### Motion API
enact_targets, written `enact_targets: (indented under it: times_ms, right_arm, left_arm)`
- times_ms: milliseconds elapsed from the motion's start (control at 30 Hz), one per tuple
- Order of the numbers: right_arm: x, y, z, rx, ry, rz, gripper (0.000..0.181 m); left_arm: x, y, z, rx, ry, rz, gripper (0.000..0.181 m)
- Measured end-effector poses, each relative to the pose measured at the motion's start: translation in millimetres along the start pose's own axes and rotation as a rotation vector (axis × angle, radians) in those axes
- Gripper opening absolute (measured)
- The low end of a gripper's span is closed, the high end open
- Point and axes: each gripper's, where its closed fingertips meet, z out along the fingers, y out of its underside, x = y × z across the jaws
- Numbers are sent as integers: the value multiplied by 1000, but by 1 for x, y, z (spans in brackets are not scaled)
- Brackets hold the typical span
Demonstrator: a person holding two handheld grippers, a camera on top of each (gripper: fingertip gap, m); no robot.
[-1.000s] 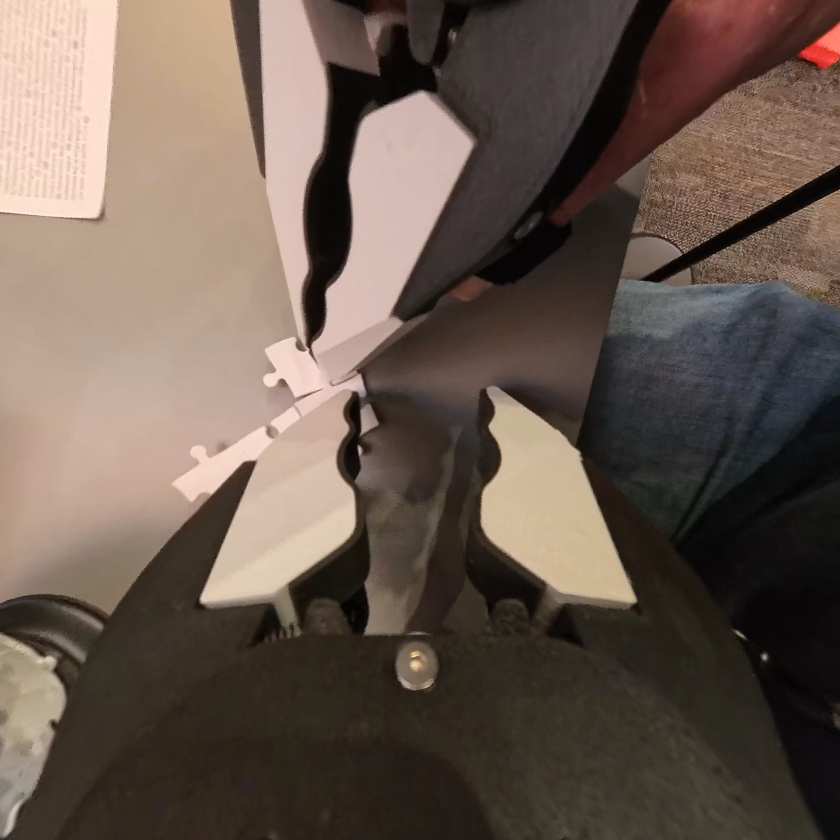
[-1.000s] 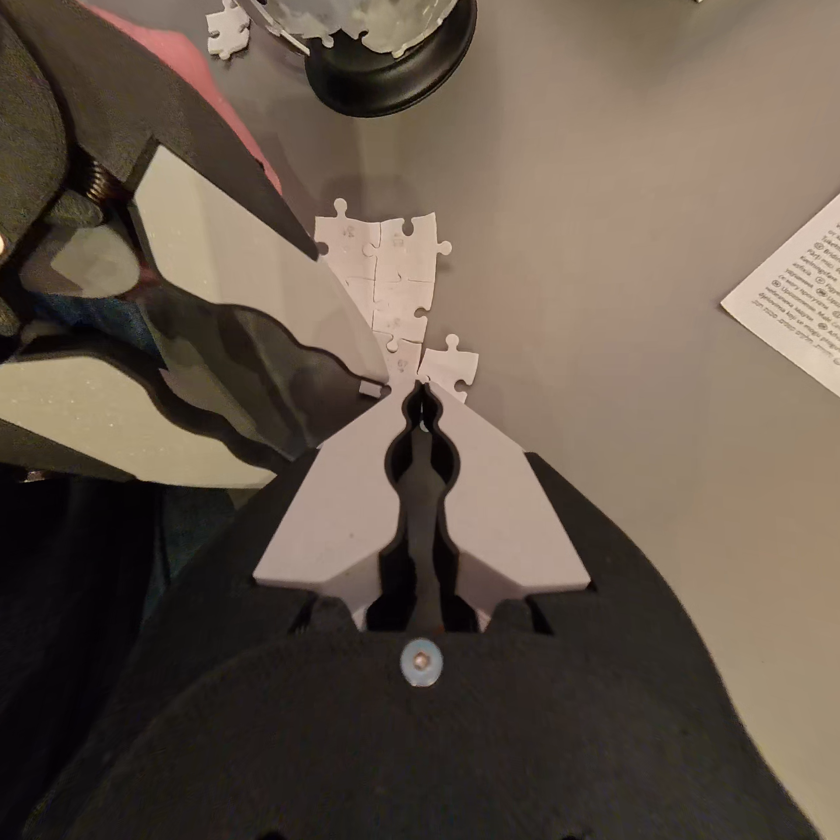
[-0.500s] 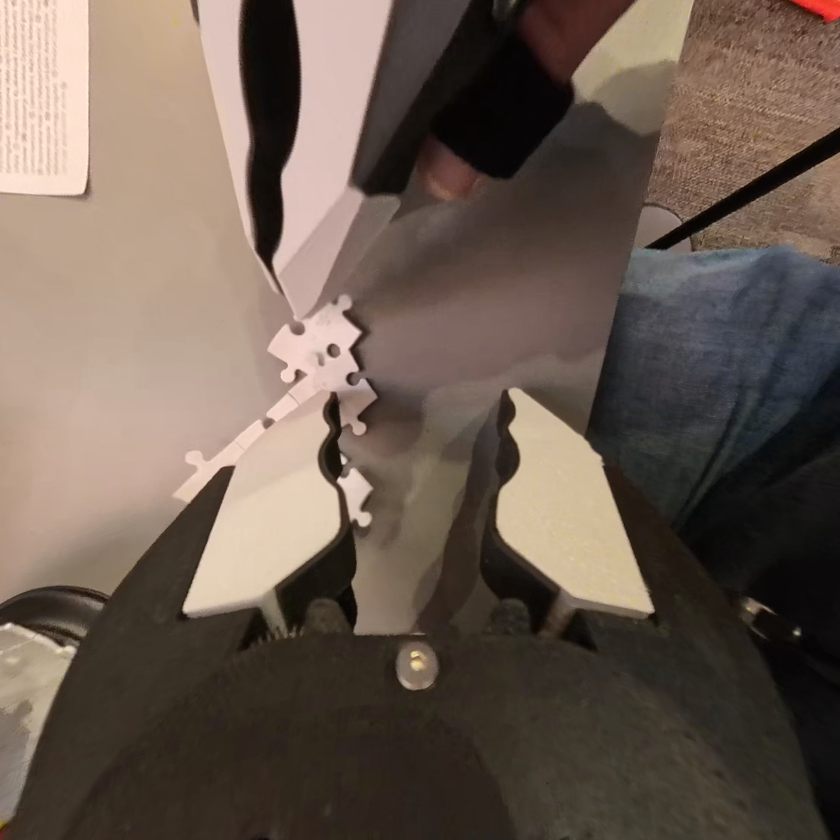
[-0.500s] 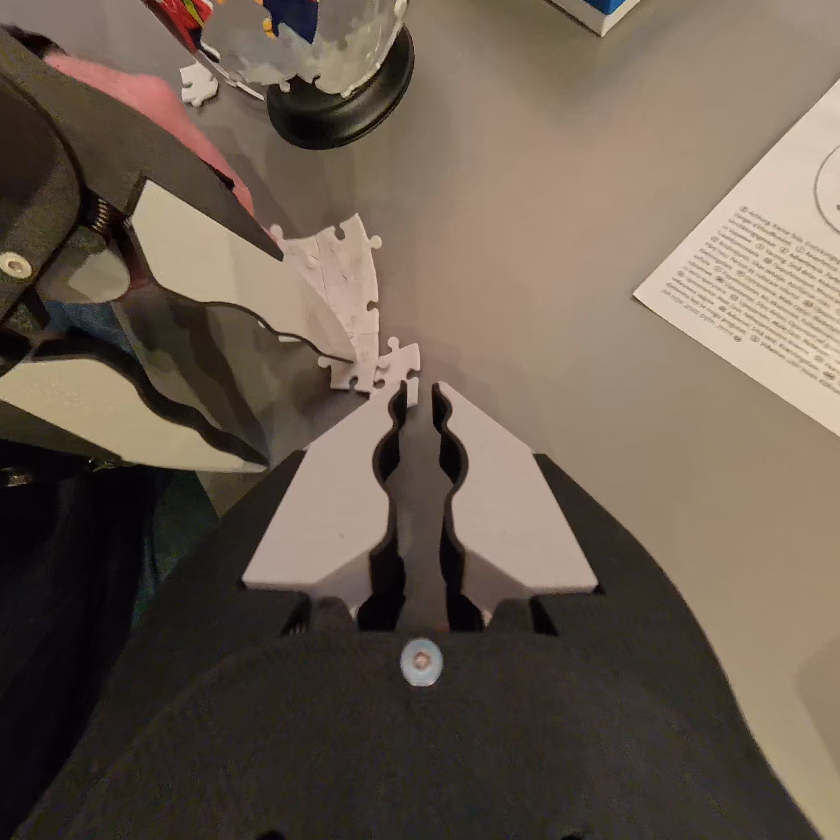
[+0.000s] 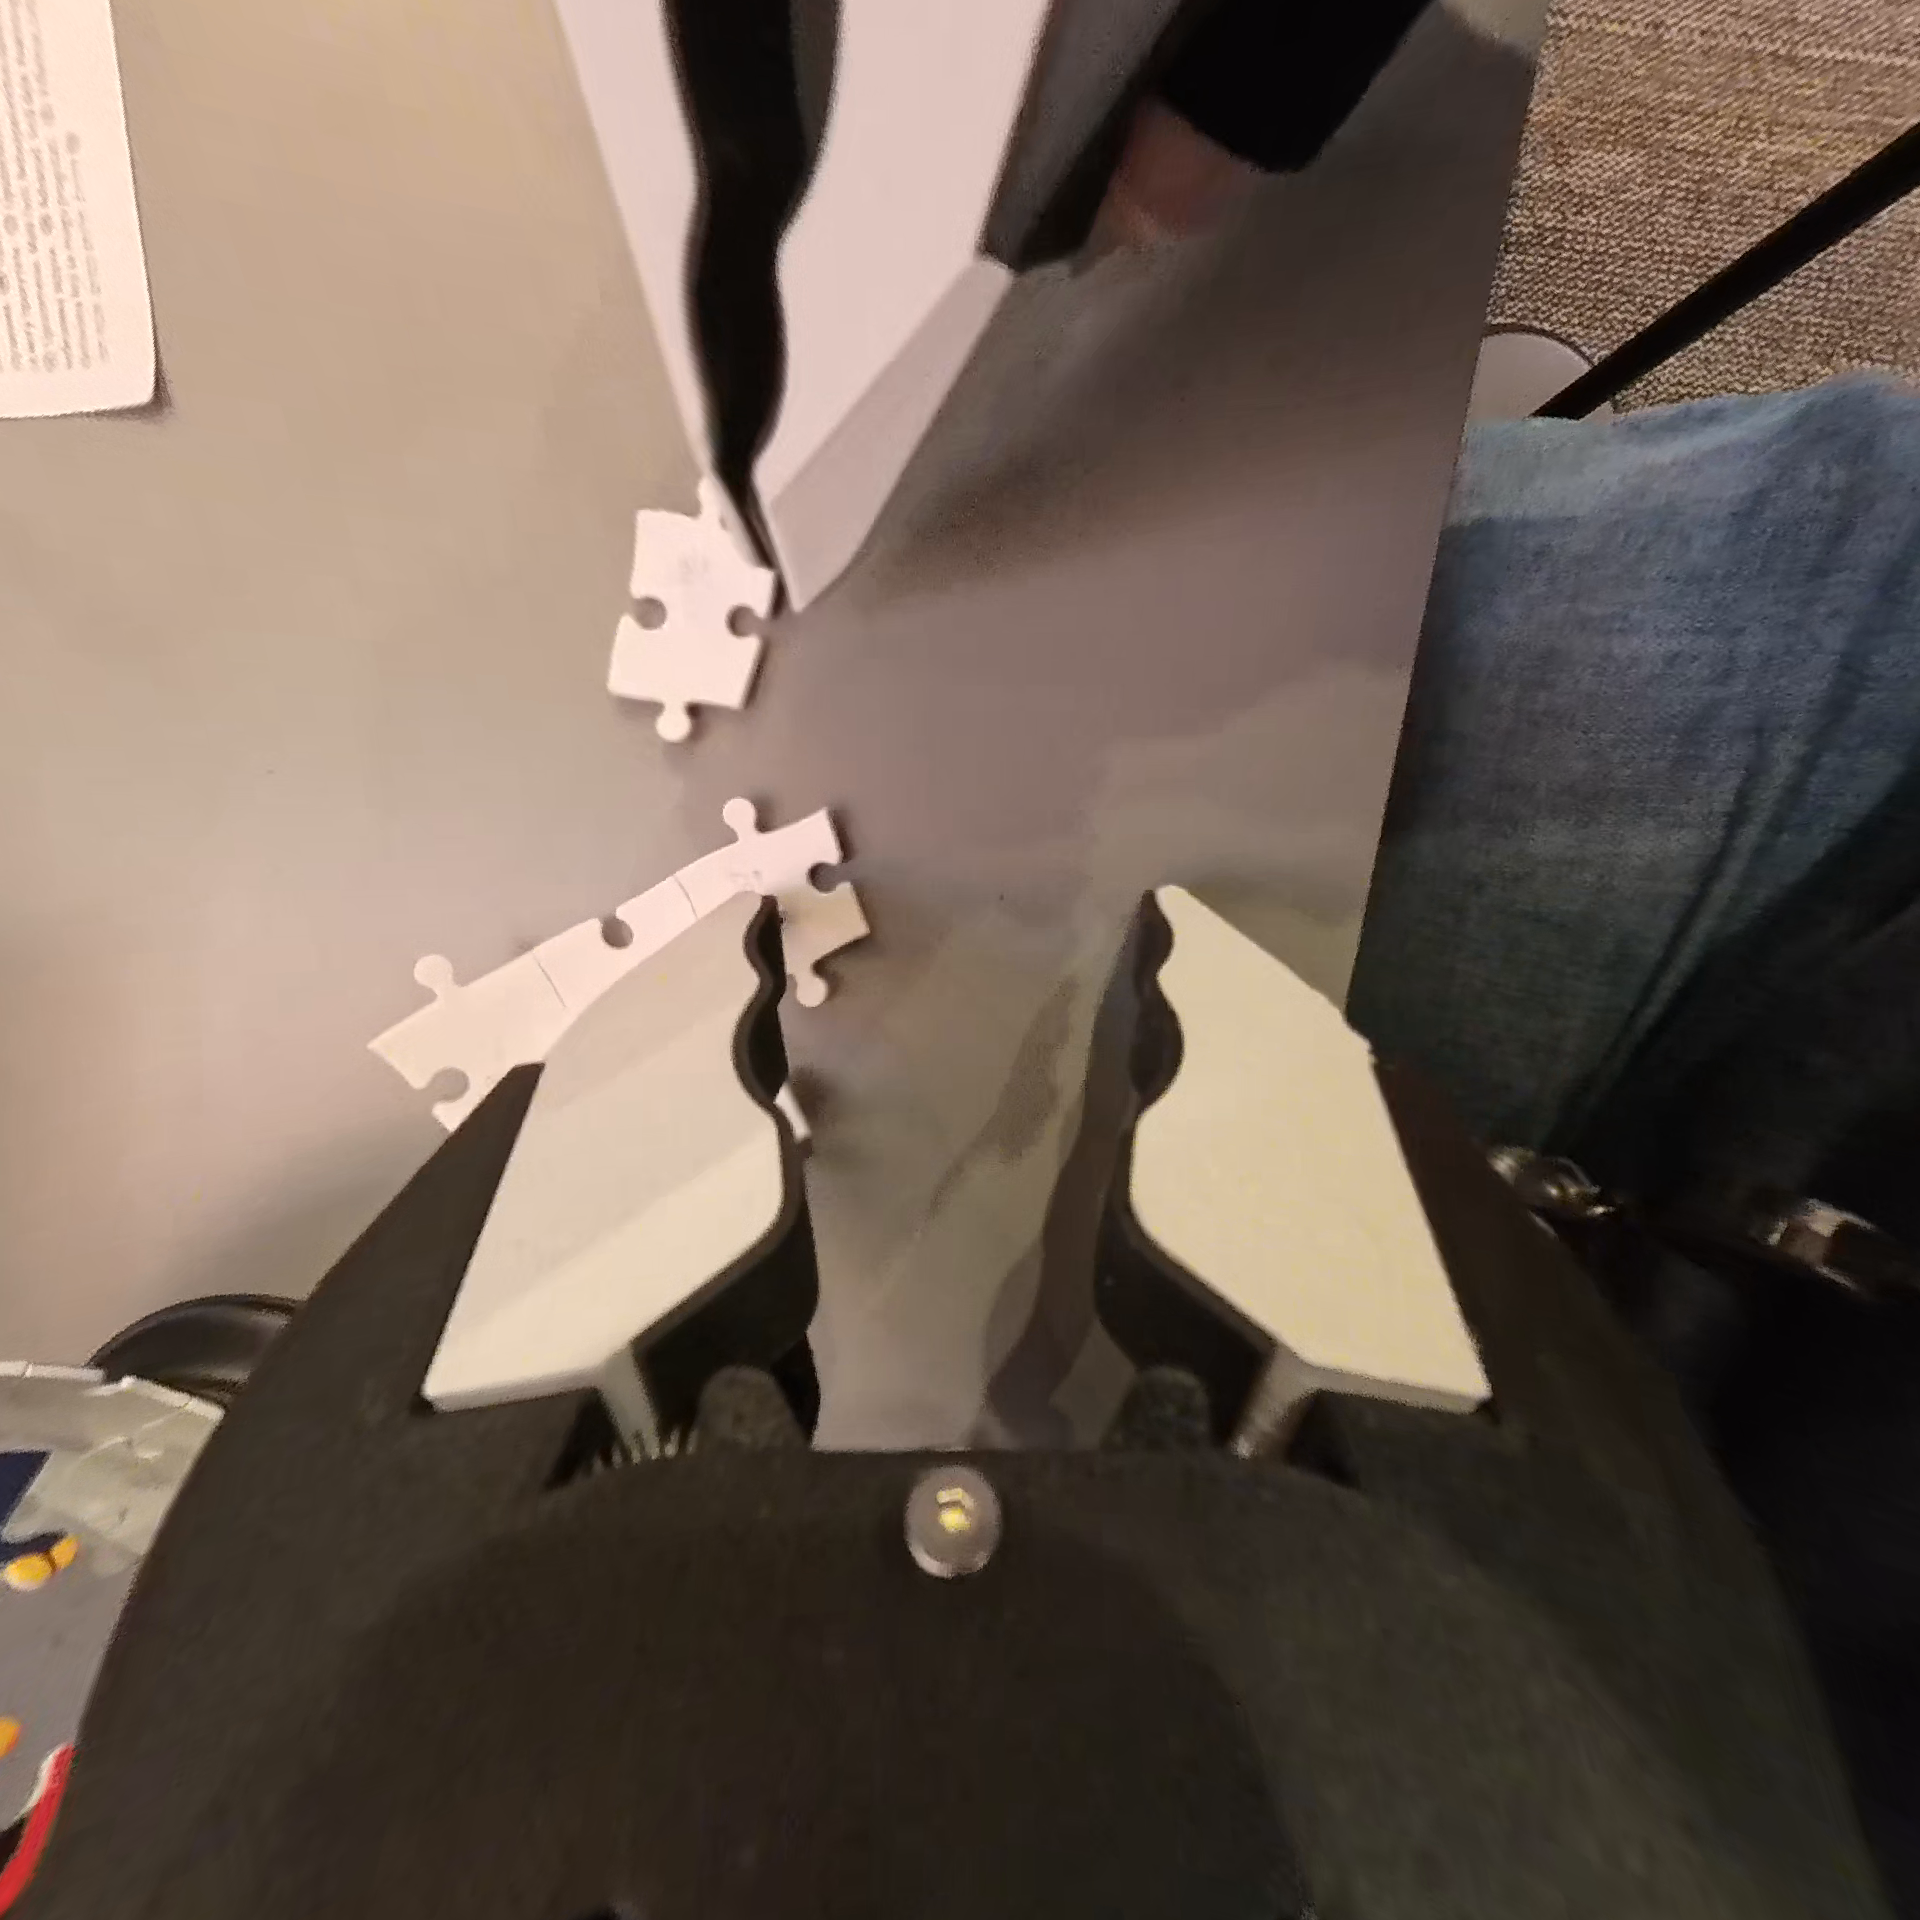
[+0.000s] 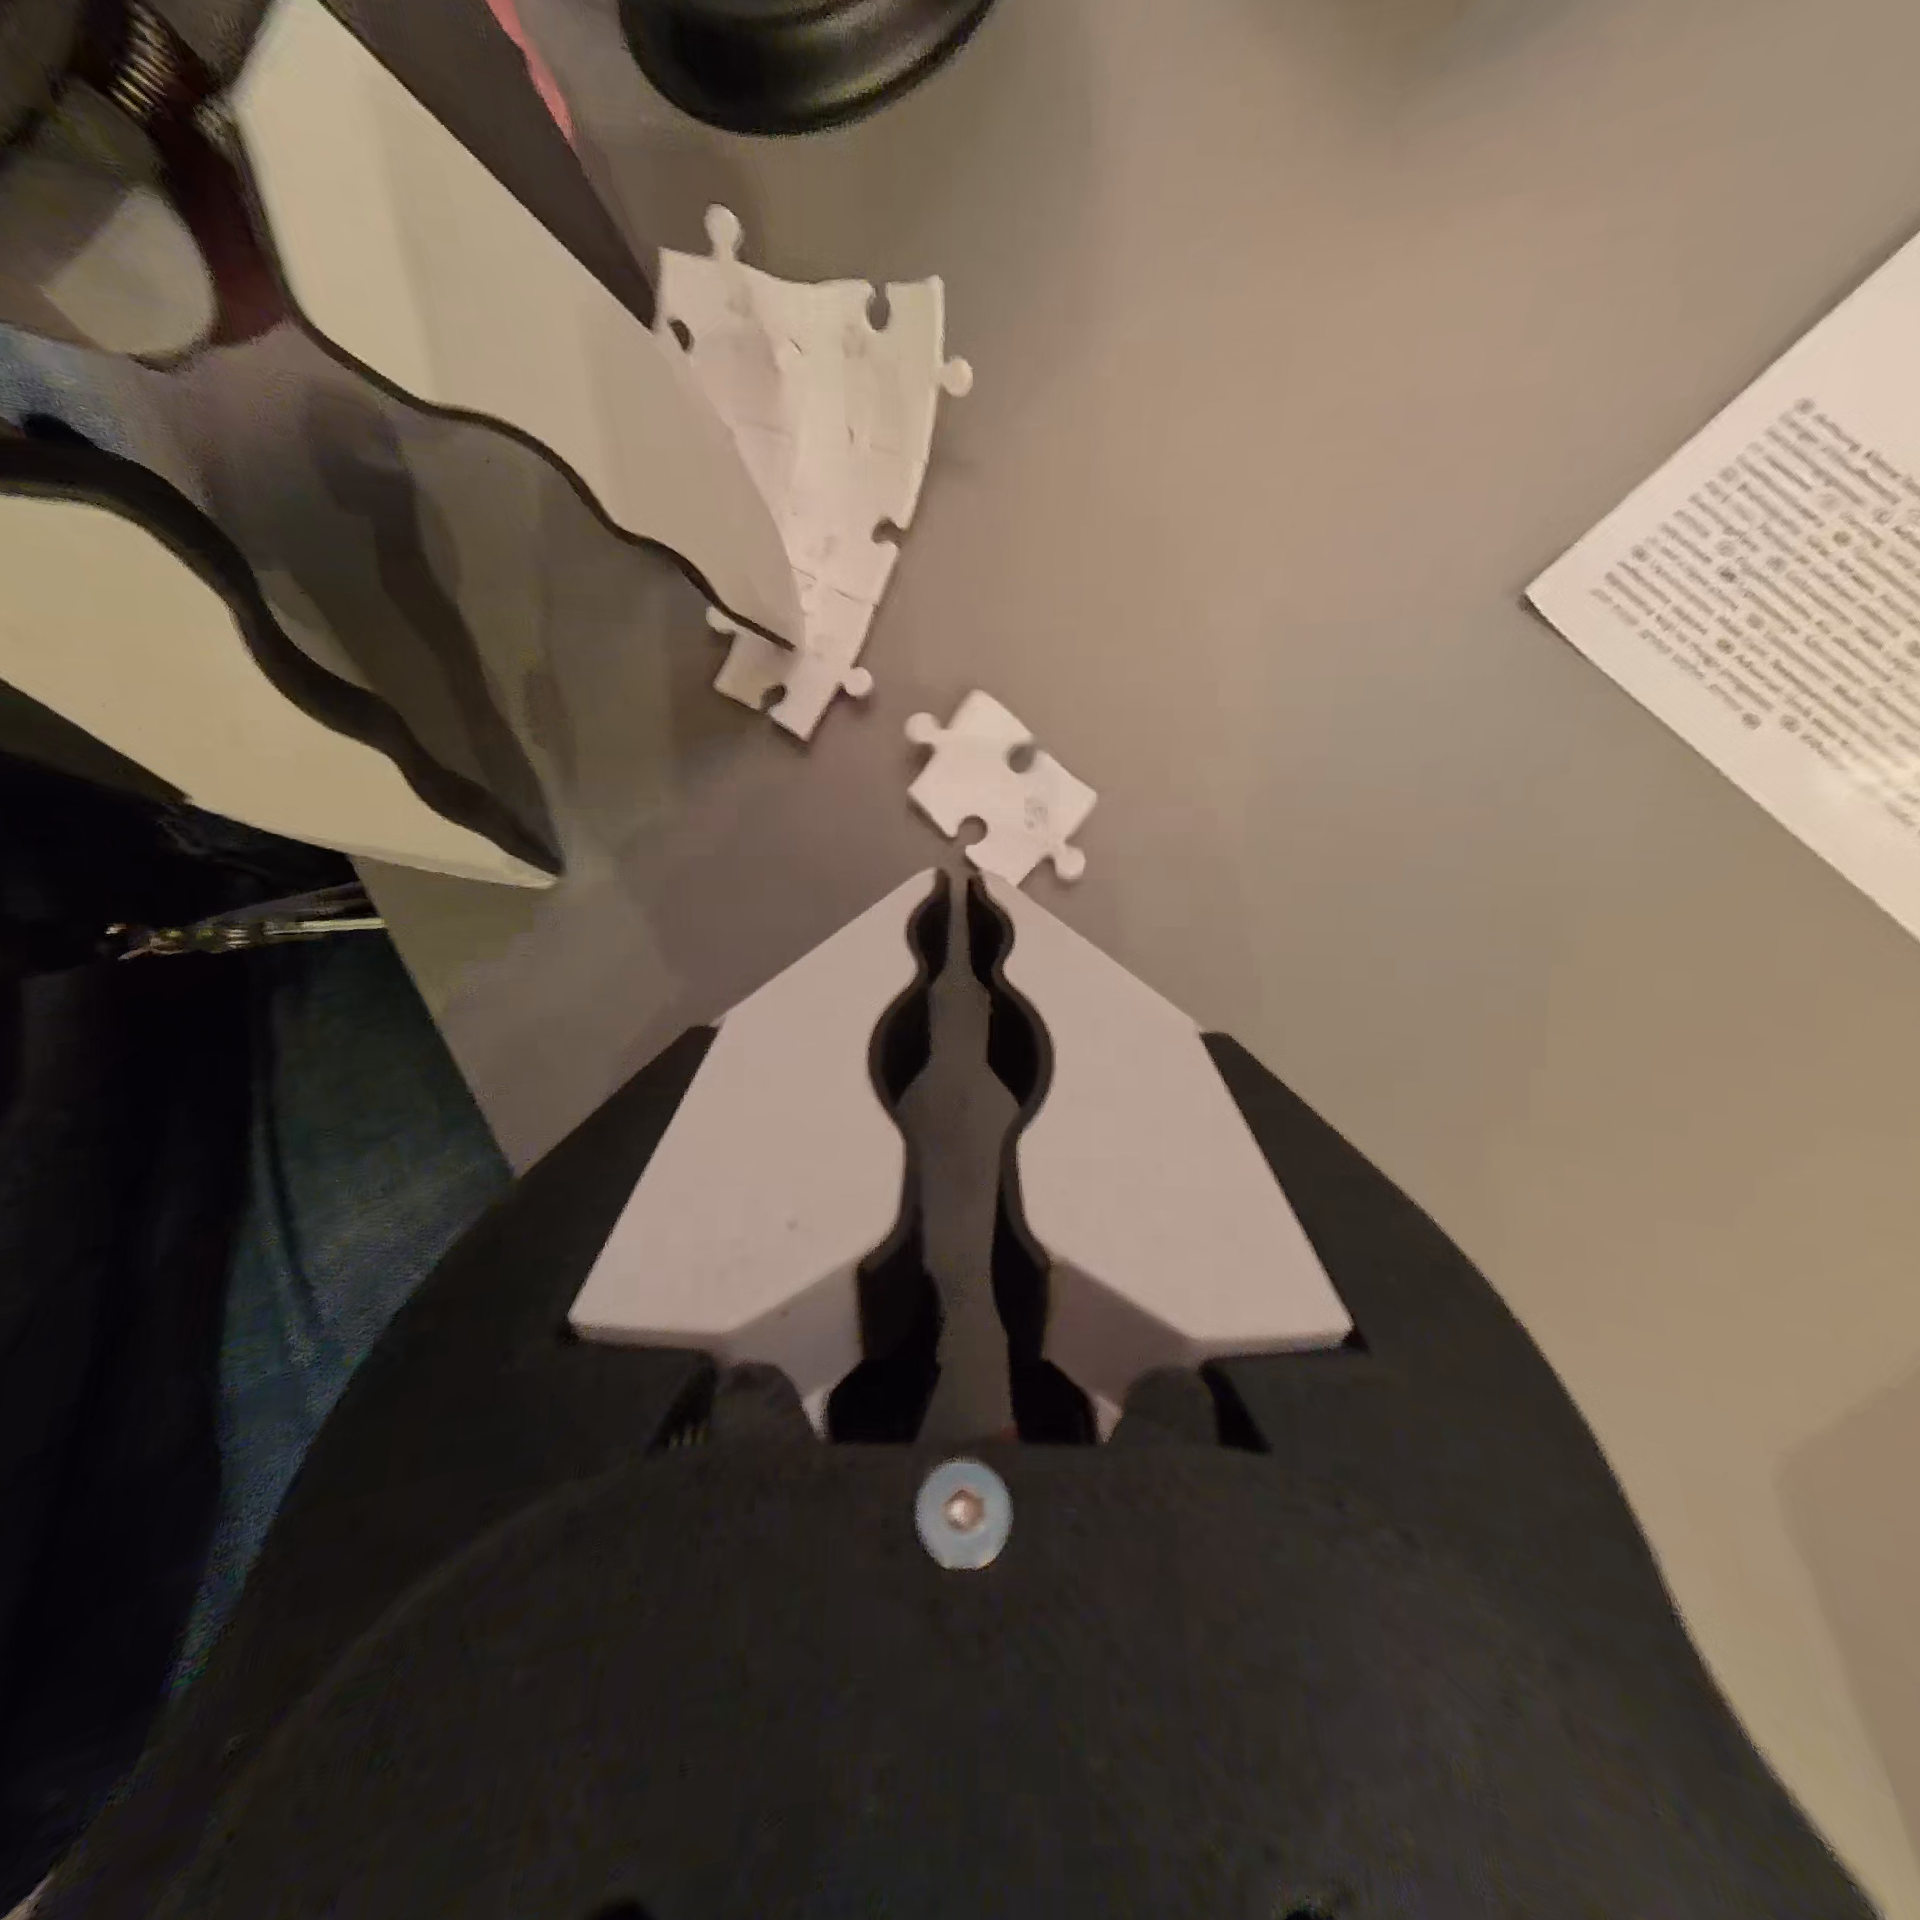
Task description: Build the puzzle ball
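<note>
Here, with the left gripper [image 5: 961,914] spread empty, the nearly closed, empty right gripper [image 6: 958,881] should pinch the loose piece [image 6: 1000,788] at one o'clock squarely, then rejoin the curved strip [image 6: 831,457].

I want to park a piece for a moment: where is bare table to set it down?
Bare grey table lies right of the single white puzzle piece, up to the printed paper sheet, and on toward the black round stand. Crowded: between the open left gripper and the right gripper, where the curved strip of joined white pieces and the single piece lie.
</note>
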Motion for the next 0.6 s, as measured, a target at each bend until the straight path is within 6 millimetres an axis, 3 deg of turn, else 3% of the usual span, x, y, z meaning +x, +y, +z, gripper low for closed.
enact_targets:
  times_ms: [233,433,600]
  right_arm:
    - [15,-7,-3,12,5,-6,8]
    - [13,-12,6,11,-16,-24,6]
    - [14,-17,6,17,-4,-45,20]
  left_arm:
    - [-5,5,-2,-10,-2,4,65]
    - [-5,5,-2,-1,3,11,66]
    - [-5,5,-2,5,0,6,66]
